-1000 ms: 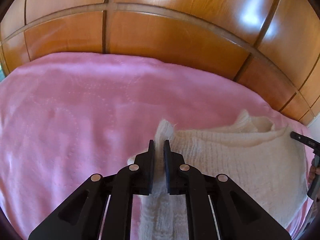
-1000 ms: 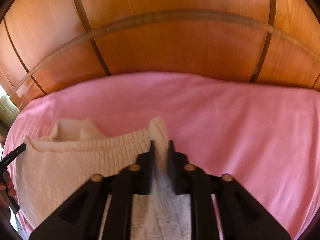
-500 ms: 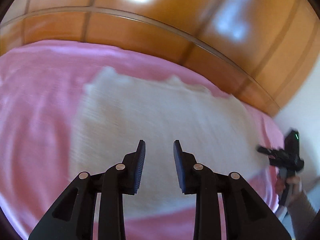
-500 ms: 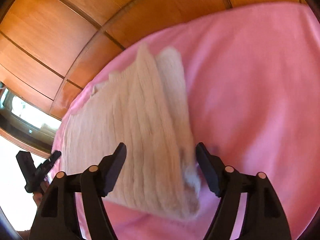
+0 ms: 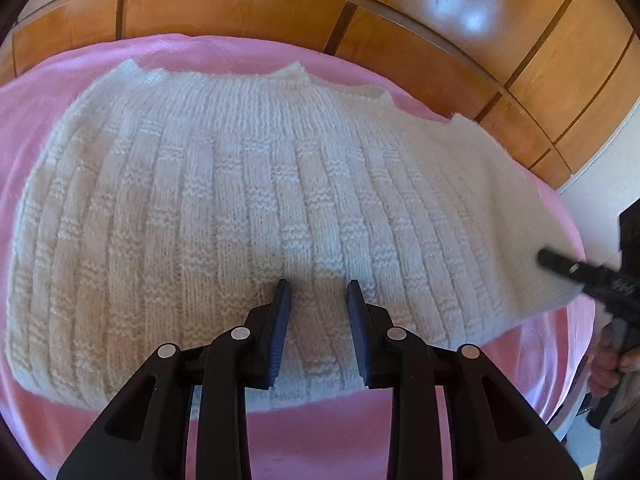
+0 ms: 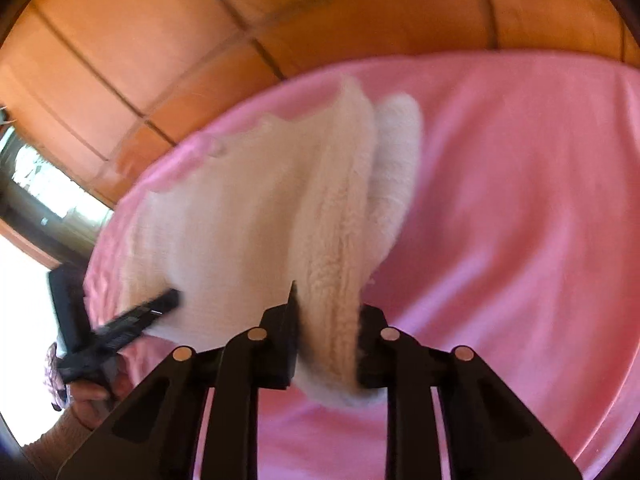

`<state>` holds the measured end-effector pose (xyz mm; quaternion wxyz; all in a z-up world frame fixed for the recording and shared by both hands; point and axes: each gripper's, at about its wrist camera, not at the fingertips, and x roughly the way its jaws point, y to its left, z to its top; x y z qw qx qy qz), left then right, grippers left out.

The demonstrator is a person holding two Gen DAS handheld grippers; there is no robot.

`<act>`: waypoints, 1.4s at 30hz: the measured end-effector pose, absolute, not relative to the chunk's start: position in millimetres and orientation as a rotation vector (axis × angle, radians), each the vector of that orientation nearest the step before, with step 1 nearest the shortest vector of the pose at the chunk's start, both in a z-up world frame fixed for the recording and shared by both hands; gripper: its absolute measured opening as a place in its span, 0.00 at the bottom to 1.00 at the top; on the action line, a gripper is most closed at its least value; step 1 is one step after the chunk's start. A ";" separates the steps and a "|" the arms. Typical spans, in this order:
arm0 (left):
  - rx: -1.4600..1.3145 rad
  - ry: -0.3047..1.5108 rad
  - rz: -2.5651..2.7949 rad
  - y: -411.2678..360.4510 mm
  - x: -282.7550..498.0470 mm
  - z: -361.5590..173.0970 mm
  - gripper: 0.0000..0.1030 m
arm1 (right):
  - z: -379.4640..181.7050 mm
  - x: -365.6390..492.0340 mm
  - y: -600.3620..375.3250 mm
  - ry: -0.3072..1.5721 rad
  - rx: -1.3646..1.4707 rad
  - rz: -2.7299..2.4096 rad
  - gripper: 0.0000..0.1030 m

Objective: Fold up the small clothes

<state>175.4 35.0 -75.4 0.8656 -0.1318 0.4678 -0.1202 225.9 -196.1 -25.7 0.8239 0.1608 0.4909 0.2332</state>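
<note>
A white knitted sweater [image 5: 256, 208] lies folded on the pink blanket [image 5: 36, 76]. My left gripper [image 5: 318, 300] is open and empty, hovering over the sweater's near middle. In the right wrist view the sweater [image 6: 256, 216] is blurred; its thick folded right edge sits between the jaws of my right gripper [image 6: 326, 312], which are closing around it. The right gripper also shows in the left wrist view [image 5: 576, 270] at the sweater's right edge. The left gripper shows in the right wrist view [image 6: 132, 320] at the sweater's left side.
A wooden panelled headboard [image 5: 400, 20] runs behind the blanket. A window [image 6: 36, 184] is at the far left of the right wrist view. A white wall [image 5: 600, 196] stands to the right of the bed.
Both grippers let go of the sweater's folded edge and opened. The left pulled back over the sweater's middle. The right swung to the sweater's right edge and closed in around the fold.
</note>
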 end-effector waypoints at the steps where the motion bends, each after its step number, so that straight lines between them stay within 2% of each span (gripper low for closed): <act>1: -0.284 0.977 -0.254 36.8 174.6 -74.5 0.27 | -18.3 228.7 -187.2 1.029 0.356 0.521 0.18; 12: -0.361 0.876 -0.205 98.3 131.0 -44.0 0.26 | 34.4 243.6 -56.7 0.944 0.337 0.765 0.13; 26: -0.633 0.786 -0.229 227.6 93.2 -36.2 0.27 | 10.2 208.7 99.4 1.019 0.279 1.029 0.09; 27: -0.658 0.781 -0.256 230.3 95.9 -34.7 0.28 | 1.8 204.6 104.1 1.039 0.261 1.039 0.08; 28: -0.702 0.779 -0.307 234.7 98.6 -35.2 0.45 | -7.7 202.2 108.4 1.067 0.255 1.068 0.00; 29: -0.741 0.776 -0.335 236.8 102.1 -35.6 0.56 | -17.4 196.9 112.2 1.081 0.222 1.068 0.00; 33: -0.792 0.784 -0.405 239.8 118.9 -36.9 0.57 | -37.6 190.3 107.1 1.088 0.191 1.037 0.00; 35: -0.791 0.820 -0.398 236.6 131.4 -40.3 0.57 | -35.6 184.9 97.4 1.066 0.180 1.046 0.05; 36: -0.794 0.828 -0.413 234.4 137.7 -40.8 0.57 | -33.6 181.1 93.7 1.055 0.178 1.050 0.13; 37: -0.782 0.837 -0.427 228.4 144.5 -39.2 0.57 | -29.5 178.9 87.3 1.034 0.166 1.051 0.28; 39: -0.744 0.849 -0.439 219.6 154.6 -36.3 0.57 | -19.3 169.3 71.4 0.995 0.143 1.042 0.44; 40: -0.731 0.858 -0.455 214.6 162.3 -35.5 0.58 | -14.2 166.0 63.5 0.983 0.145 1.047 0.50; 42: -0.705 0.886 -0.472 201.0 177.5 -34.5 0.68 | -4.3 159.6 42.9 0.937 0.147 1.028 0.57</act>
